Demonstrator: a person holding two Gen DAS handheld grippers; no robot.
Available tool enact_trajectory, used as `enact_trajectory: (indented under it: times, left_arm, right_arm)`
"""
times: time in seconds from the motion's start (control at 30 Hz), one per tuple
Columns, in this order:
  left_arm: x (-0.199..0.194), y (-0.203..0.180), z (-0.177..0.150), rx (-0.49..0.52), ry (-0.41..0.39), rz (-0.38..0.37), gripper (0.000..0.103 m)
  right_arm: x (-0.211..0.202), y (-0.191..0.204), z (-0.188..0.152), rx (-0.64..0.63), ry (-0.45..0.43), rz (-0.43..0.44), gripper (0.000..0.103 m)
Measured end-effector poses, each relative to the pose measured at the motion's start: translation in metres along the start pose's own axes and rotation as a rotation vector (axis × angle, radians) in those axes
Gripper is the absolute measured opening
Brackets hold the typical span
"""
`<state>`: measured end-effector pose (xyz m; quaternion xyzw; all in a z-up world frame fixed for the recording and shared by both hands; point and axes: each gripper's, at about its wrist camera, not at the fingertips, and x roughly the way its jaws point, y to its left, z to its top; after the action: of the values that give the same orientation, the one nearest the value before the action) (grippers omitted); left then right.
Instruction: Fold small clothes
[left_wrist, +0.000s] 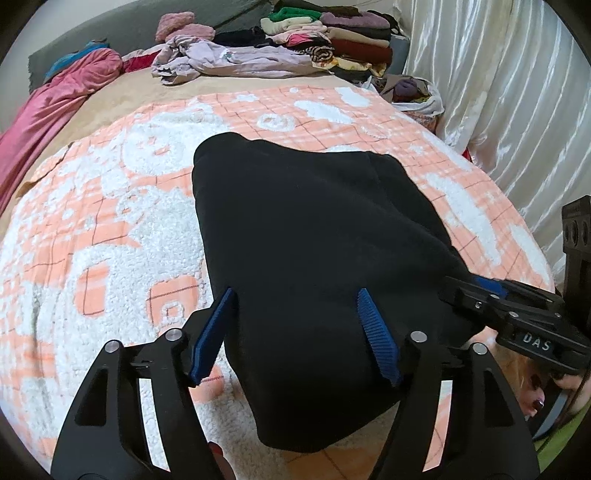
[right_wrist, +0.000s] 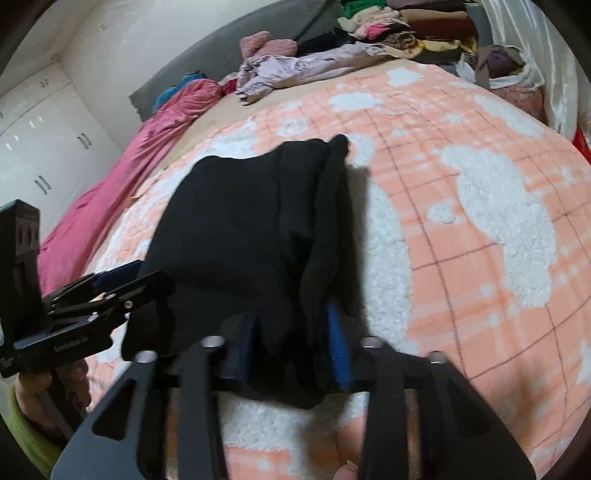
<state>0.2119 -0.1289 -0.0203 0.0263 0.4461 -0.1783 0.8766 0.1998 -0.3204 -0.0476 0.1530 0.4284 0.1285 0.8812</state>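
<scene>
While the black garment (left_wrist: 310, 236) lies folded on the peach-and-white blanket (left_wrist: 110, 229) covering the bed, its long axis runs from the near edge away toward the heap of clothes (left_wrist: 332, 40) at the far end. Its near end hangs slightly over the blanket's near edge, and its far end narrows to a rounded corner.

The left tongs (left_wrist: 295, 332) tilt downward over the near end of the garment, with the blue pads (left_wrist: 212, 334) standing wide apart. One pad sits just off the cloth's left edge and the other rests over the fabric; neither presses on it.

The right tongs (right_wrist: 291, 339) come in from the garment's right side, also angled down. A thick fold of black cloth sits between their blue pads (right_wrist: 338, 343), which stand at a middling width. The view is blurred, so whether they pinch the fold cannot be told.

In the right wrist view a hand (right_wrist: 40, 384) with a green sleeve (right_wrist: 26, 432) grips the left tool's handle. A pink quilt (right_wrist: 122, 173) lies along the bed's left side.
</scene>
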Motion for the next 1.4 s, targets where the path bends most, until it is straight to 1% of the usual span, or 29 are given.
enact_trajectory:
  times: [0.13,0.17,0.27,0.3,0.33,0.37,0.4,0.47,0.5,0.57,0.6,0.67,0.73,0.8,0.87,1.03,1.07,1.1,1.23,1.3,1.4]
  left_arm:
    - [0.001,0.002,0.0,-0.006,0.0,0.002,0.063]
    - [0.001,0.002,0.0,-0.009,0.0,0.0,0.063]
    - [0.0,0.004,0.0,-0.019,0.002,-0.003,0.063]
    - [0.0,0.005,0.0,-0.022,0.003,-0.005,0.063]
    - [0.0,0.005,0.0,-0.024,0.003,-0.006,0.063]
    - [0.0,0.005,0.0,-0.026,0.003,-0.006,0.063]
    - [0.0,0.005,0.0,-0.026,0.003,-0.005,0.063]
    - [-0.001,0.005,0.0,-0.026,0.005,-0.005,0.063]
    - [-0.001,0.005,0.0,-0.028,0.005,-0.005,0.064]
    - [-0.002,0.005,0.0,-0.032,0.006,-0.008,0.064]
    - [-0.004,0.005,0.0,-0.034,0.004,-0.01,0.064]
    - [-0.009,0.005,-0.001,-0.034,-0.003,-0.018,0.064]
    - [-0.017,0.004,-0.002,-0.029,-0.017,-0.016,0.066]
    - [-0.026,0.003,-0.002,-0.028,-0.032,-0.018,0.068]
    - [-0.035,0.003,-0.003,-0.026,-0.051,-0.017,0.074]
    - [-0.058,0.002,-0.007,-0.027,-0.088,-0.017,0.075]
    - [-0.062,0.001,-0.008,-0.026,-0.095,-0.018,0.079]
    - [-0.068,0.001,-0.009,-0.026,-0.103,-0.022,0.094]
    - [-0.089,0.0,-0.019,-0.021,-0.135,-0.018,0.094]
    - [-0.097,0.002,-0.027,-0.025,-0.137,-0.005,0.094]
    - [-0.108,0.005,-0.042,-0.04,-0.143,-0.009,0.094]
  right_arm:
    - [-0.005,0.005,-0.001,-0.014,-0.01,-0.014,0.048]
    - [-0.009,0.009,0.0,-0.024,-0.021,-0.025,0.05]
    - [-0.021,0.013,0.0,-0.039,-0.056,-0.035,0.052]
    - [-0.024,0.013,0.0,-0.042,-0.066,-0.044,0.054]
    - [-0.027,0.013,0.0,-0.042,-0.077,-0.054,0.061]
    - [-0.03,0.013,0.0,-0.039,-0.088,-0.06,0.065]
    - [-0.034,0.012,0.0,-0.035,-0.1,-0.06,0.067]
    - [-0.039,0.011,0.001,-0.027,-0.115,-0.063,0.075]
    - [-0.042,0.011,0.001,-0.028,-0.128,-0.067,0.077]
    - [-0.049,0.011,0.002,-0.034,-0.149,-0.078,0.084]
    - [-0.054,0.012,0.002,-0.039,-0.164,-0.089,0.086]
    - [-0.064,0.015,0.001,-0.054,-0.195,-0.098,0.092]
    - [-0.074,0.019,0.0,-0.071,-0.226,-0.115,0.096]
    - [-0.084,0.023,-0.002,-0.087,-0.254,-0.129,0.097]
    - [-0.093,0.025,-0.005,-0.095,-0.279,-0.149,0.098]
    - [-0.112,0.03,-0.013,-0.11,-0.329,-0.17,0.098]
    - [-0.116,0.031,-0.016,-0.11,-0.34,-0.169,0.098]
    - [-0.12,0.033,-0.018,-0.112,-0.344,-0.164,0.098]
    - [-0.133,0.04,-0.03,-0.127,-0.349,-0.142,0.098]
    - [-0.14,0.046,-0.038,-0.144,-0.35,-0.131,0.098]
    - [-0.146,0.054,-0.053,-0.169,-0.338,-0.13,0.098]
